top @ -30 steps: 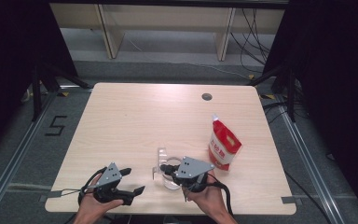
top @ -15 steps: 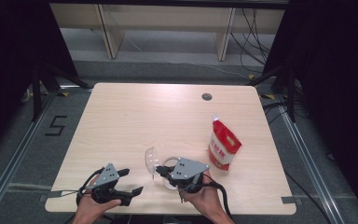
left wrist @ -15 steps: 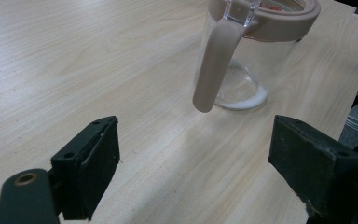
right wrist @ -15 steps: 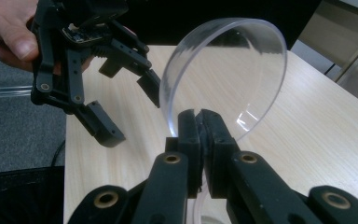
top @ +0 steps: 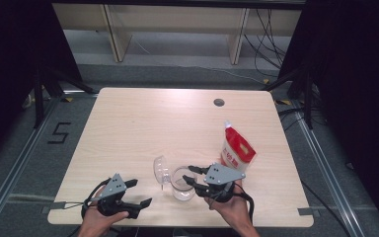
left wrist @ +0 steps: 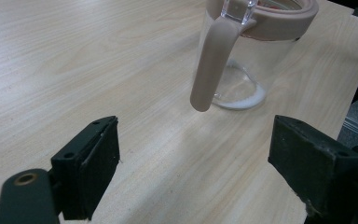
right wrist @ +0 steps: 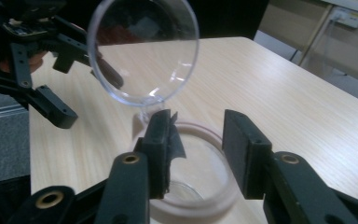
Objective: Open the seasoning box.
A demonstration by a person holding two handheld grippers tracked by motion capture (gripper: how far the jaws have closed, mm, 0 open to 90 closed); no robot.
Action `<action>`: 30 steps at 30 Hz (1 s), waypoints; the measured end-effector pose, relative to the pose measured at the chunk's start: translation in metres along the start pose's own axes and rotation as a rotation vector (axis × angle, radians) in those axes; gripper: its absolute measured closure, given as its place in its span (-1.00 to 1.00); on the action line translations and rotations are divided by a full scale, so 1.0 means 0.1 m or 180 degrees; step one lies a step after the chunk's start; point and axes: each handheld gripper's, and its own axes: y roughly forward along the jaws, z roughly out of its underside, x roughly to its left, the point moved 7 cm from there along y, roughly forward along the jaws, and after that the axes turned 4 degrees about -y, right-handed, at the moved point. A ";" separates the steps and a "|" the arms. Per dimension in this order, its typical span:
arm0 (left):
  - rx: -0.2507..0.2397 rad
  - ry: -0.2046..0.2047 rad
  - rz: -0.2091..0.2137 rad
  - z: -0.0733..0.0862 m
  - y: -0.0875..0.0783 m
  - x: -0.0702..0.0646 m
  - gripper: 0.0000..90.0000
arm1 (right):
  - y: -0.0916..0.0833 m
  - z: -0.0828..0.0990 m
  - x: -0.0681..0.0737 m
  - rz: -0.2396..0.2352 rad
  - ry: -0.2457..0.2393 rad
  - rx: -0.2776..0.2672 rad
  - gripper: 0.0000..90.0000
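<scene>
Right jaws: your right gripper (top: 191, 175) has just been opening; the jaws stand parted over the jug's (top: 183, 184) mouth, with nothing pinched between them in the right gripper view.
Left jaws: your left gripper (top: 139, 192) is released wide, nothing between the jaws, resting low on the bench (top: 128, 123) to the left of the jug.
Jug: a clear jug with a pinkish rim (right wrist: 200, 135) and handle (left wrist: 212, 60), upright on the near bench; a little white residue sits at its base in the left gripper view.
Lid: the clear round lid (top: 161, 169) is flipped up on its hinge, standing at the jug's left edge, so the mouth is open.
Pouch: the red-and-white pouch (top: 238, 150) stands just right of the jug, behind your right hand.
Step in hand: it looks like you've let go of the lid after opening it.
Next move: likely back the right gripper off the jug and turn to the pouch; clear the raised lid without knocking it shut.
</scene>
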 end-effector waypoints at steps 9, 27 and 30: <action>-0.0012 0.0098 0.0014 -0.03 -0.01 0.00 -0.65 | -0.23 0.13 -0.10 0.0201 0.0117 -0.0030 0.24; -0.0054 0.0002 0.0017 -0.04 -0.01 -0.02 -0.65 | -0.56 0.50 -0.15 0.0408 0.0434 0.0078 0.01; -0.0050 0.0019 -0.0007 -0.04 -0.02 -0.01 -0.64 | -0.62 0.55 -0.16 0.0460 0.0439 0.0087 0.00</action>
